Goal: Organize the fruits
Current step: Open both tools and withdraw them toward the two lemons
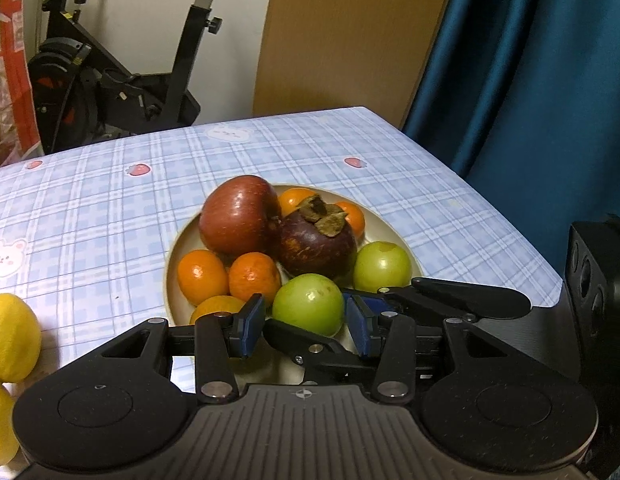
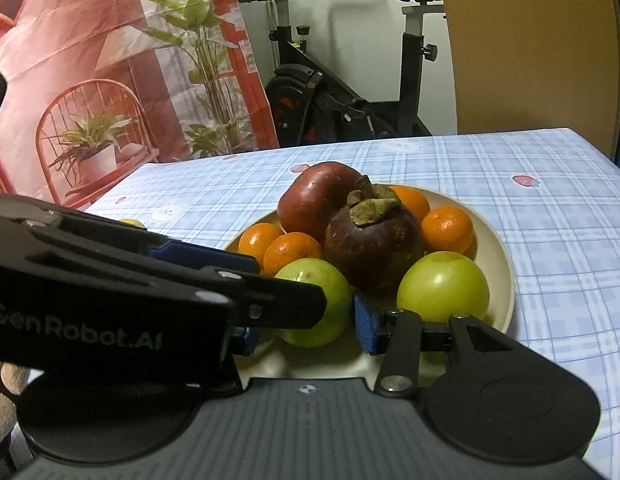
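Fruits sit heaped on a cream plate [image 1: 405, 246], lemons [image 1: 10, 336] apart at its left. Both grippers crowd one green fruit [image 1: 308, 304]: the left gripper [image 1: 306, 322] brackets it, parted; the right gripper [image 2: 306, 326] likewise, neither visibly pressing.

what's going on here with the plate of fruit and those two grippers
A person is sorting fruit with a handheld gripper in each hand. Both the left gripper and the right gripper sit at the near edge of the plate, their pads either side of the same green fruit; whether they press on it I cannot tell. An apple, a mangosteen and oranges fill the plate; lemons lie off it.
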`<action>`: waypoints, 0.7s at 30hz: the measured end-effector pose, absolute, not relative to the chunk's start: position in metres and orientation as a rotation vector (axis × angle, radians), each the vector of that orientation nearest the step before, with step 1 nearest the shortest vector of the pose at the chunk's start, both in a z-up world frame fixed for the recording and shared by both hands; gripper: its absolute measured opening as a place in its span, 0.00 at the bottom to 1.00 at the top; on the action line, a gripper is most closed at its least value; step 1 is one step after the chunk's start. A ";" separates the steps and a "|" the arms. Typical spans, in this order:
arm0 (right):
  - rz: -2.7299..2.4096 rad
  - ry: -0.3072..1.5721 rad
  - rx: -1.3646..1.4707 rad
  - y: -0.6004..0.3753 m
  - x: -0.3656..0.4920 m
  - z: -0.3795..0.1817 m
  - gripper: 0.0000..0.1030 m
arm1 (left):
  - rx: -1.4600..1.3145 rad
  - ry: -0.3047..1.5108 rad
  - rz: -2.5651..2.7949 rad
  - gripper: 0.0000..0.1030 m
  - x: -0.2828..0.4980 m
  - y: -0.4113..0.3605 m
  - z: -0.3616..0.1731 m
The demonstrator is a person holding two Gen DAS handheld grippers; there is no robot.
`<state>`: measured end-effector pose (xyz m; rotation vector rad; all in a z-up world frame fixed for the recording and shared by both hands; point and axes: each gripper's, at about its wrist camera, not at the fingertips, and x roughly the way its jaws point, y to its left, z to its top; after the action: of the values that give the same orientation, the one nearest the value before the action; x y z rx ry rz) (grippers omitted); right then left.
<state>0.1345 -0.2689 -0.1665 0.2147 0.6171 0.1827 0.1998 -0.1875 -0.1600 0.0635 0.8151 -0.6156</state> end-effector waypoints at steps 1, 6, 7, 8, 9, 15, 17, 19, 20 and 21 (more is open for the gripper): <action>0.182 0.617 0.208 -0.268 0.134 -0.167 0.47 | 0.060 0.813 -0.613 0.46 0.200 -0.187 -0.159; 0.163 0.608 0.193 -0.266 0.130 -0.164 0.54 | 0.033 0.794 -0.597 0.46 0.197 -0.175 -0.148; 0.163 0.596 0.193 -0.266 0.127 -0.162 0.58 | 0.022 0.788 -0.597 0.46 0.197 -0.170 -0.145; 0.168 0.580 0.197 -0.266 0.123 -0.159 0.60 | 0.010 0.780 -0.598 0.46 0.197 -0.164 -0.142; 0.169 0.568 0.198 -0.266 0.120 -0.156 0.60 | -0.012 0.770 -0.600 0.46 0.197 -0.157 -0.137; 0.157 0.495 0.196 -0.261 0.101 -0.140 0.60 | -0.093 0.707 -0.549 0.47 0.196 -0.094 -0.110; 0.173 0.473 0.197 -0.257 0.100 -0.133 0.60 | -0.090 0.696 -0.510 0.48 0.197 -0.067 -0.104; 0.207 0.454 0.192 -0.247 0.101 -0.126 0.60 | -0.084 0.700 -0.474 0.53 0.197 -0.042 -0.101; 0.229 0.448 0.186 -0.241 0.104 -0.124 0.61 | -0.080 0.703 -0.452 0.58 0.199 -0.030 -0.101; 0.258 0.445 0.176 -0.233 0.107 -0.123 0.61 | -0.077 0.705 -0.433 0.59 0.198 -0.020 -0.100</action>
<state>0.1065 -0.2325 -0.1228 0.1761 0.4453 0.2579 0.1984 -0.0203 -0.1001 -0.0769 0.7051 -0.4329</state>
